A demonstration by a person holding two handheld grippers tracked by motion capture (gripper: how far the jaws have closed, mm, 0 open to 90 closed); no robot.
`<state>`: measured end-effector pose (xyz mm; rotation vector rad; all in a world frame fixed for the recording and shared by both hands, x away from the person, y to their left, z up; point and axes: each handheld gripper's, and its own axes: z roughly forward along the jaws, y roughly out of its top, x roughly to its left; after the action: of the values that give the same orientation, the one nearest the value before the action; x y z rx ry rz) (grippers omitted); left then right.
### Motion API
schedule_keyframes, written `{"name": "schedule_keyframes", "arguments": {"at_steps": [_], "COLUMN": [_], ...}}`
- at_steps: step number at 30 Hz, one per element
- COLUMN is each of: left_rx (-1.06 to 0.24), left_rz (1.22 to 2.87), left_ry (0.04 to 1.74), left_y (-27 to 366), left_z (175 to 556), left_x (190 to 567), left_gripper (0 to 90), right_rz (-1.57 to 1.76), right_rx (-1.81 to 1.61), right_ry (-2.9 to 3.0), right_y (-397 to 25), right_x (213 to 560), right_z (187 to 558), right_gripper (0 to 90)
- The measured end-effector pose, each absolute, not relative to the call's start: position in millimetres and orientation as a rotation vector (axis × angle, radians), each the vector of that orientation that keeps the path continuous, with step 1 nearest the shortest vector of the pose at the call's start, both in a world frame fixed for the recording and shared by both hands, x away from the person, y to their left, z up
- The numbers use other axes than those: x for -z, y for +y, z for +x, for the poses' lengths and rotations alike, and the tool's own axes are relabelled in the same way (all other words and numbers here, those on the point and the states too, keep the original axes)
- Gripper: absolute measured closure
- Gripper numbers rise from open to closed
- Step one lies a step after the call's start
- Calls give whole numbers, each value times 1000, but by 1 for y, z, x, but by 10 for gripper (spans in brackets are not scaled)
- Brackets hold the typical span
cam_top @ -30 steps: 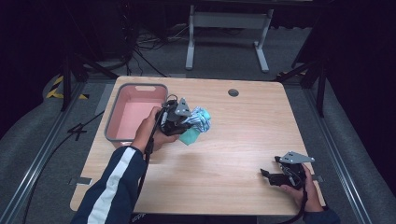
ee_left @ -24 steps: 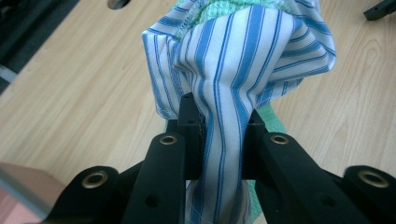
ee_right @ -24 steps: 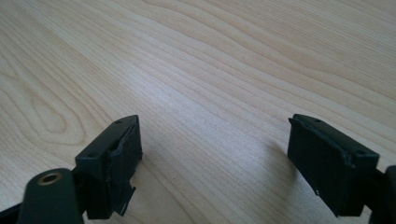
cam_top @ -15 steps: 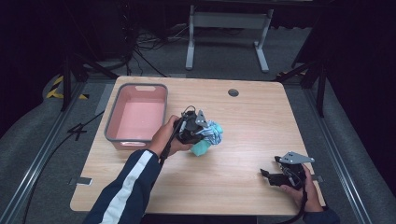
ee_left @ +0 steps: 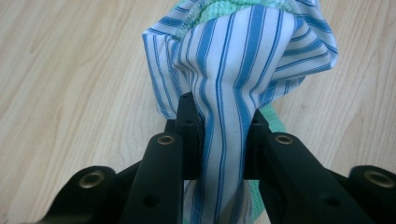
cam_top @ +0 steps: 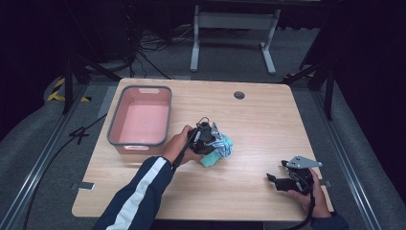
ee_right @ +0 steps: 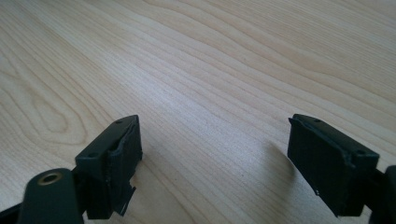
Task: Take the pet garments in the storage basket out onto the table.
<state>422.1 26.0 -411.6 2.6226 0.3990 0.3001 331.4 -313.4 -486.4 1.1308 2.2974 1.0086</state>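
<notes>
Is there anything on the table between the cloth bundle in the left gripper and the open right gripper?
Nothing visible. Bare table lies between the striped cloth, pinched by the left gripper, and the right gripper.

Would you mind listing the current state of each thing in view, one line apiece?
Left gripper: shut on the striped cloth.
Striped cloth: bunched, pinched between the jaws, over the table.
Green cloth: crumpled beside the striped cloth, lying on the table.
Right gripper: open, holding nothing, low over the wood.
Pink bin: upright, empty.
Table: bare wood around the cloths.
</notes>
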Motion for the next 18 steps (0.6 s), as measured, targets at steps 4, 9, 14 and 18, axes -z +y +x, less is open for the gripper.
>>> {"name": "schedule_keyframes", "arguments": {"at_steps": [4, 9, 14, 18], "left_rx": [-299, -259, -274, -278], "left_rz": [2634, 2595, 2596, 2601], "left_ry": [394, 417, 448, 456], "left_y": [24, 25, 25, 24], "left_z": [421, 424, 425, 424], "left_x": [415, 419, 419, 420], "left_gripper": [738, 634, 487, 406], "right_rz": [1133, 1128, 1130, 1130], "right_rx": [-1010, -1010, -1011, -1011], "right_ry": [2297, 2299, 2300, 2300], "right_y": [-313, -313, -314, -314], "right_x": [486, 486, 486, 486], "right_z": [331, 332, 332, 332], "right_gripper": [183, 183, 183, 183]}}
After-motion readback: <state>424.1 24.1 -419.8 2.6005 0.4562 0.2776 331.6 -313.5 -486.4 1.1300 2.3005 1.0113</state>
